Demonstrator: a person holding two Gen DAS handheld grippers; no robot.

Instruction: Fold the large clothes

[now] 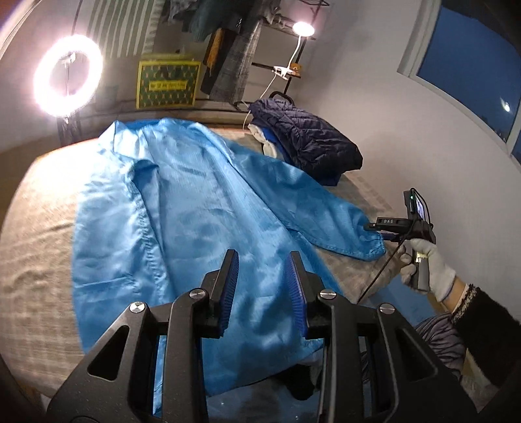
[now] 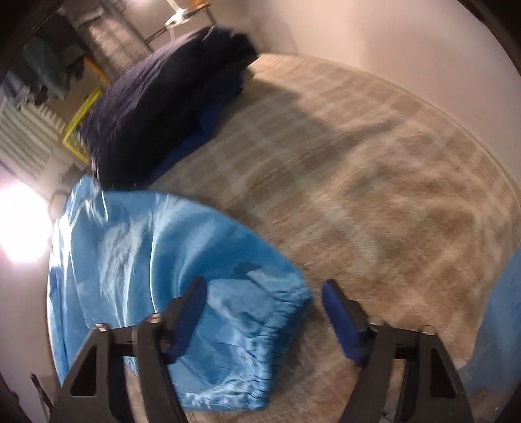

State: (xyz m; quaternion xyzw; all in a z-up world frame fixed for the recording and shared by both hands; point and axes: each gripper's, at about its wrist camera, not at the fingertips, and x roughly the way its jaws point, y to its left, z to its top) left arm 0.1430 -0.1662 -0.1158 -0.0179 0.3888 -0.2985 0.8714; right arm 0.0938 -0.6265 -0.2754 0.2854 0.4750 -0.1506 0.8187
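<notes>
Left gripper (image 1: 262, 257): nearest item in its own view; blue-padded jaws stand part open above the lower body of the blue coat (image 1: 182, 208), nothing between the pads, no grip visible

Right gripper (image 2: 263, 293): jaws stand wide apart over the cuff end of the sleeve (image 2: 228, 351); one pad lies over the blue cloth, the other over bare bedcover; pads not pressing on the cloth; picture blurred. In the left view this gripper (image 1: 374, 226) points at the sleeve cuff (image 1: 371, 244), held by a gloved hand (image 1: 429, 263) with a dark sleeve (image 1: 488, 328) behind it

Blue coat: spread flat on the bed (image 1: 39, 260), collar toward the far end, near hem hanging over the near edge below the left gripper; one sleeve stretched out to the right, cuff gathered

Open room: bare checked bedcover to the left of the coat and, in the right view, a broad bare stretch (image 2: 374, 179) beyond the cuff up to the wall

Dark quilted jacket (image 1: 309, 140): folded at the far right corner on other blue cloth, near the coat's shoulder

Beyond the bed: ring light (image 1: 68, 76), yellow box (image 1: 167, 84), rack of hanging clothes (image 1: 228, 52), clip lamp (image 1: 302, 29), window (image 1: 472, 65) in the right wall
</notes>
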